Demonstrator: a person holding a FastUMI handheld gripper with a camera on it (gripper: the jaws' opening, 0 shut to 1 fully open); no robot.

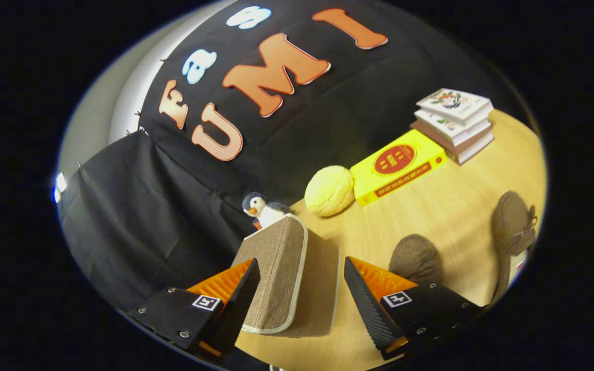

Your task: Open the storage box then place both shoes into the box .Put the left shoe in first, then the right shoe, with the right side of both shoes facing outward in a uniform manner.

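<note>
The storage box [323,288] is brown fabric with a pale trimmed lid [276,273]. The lid stands raised, swung up on its far side, and rises between my two fingers. My gripper [302,273] is open, its fingers on either side of the lid, and I cannot see either one pressing on it. Two brown shoes lie on the wooden table [431,216] beyond the right finger: one shoe [415,260] shows its rounded toe just past the fingertip, the other shoe [513,232] lies farther right with laces showing.
A small penguin toy [261,208] stands behind the box. A yellow round plush [329,190] sits beside a yellow book [397,165]. A stack of books [454,123] rests farther back. Black cloth walls the booth behind.
</note>
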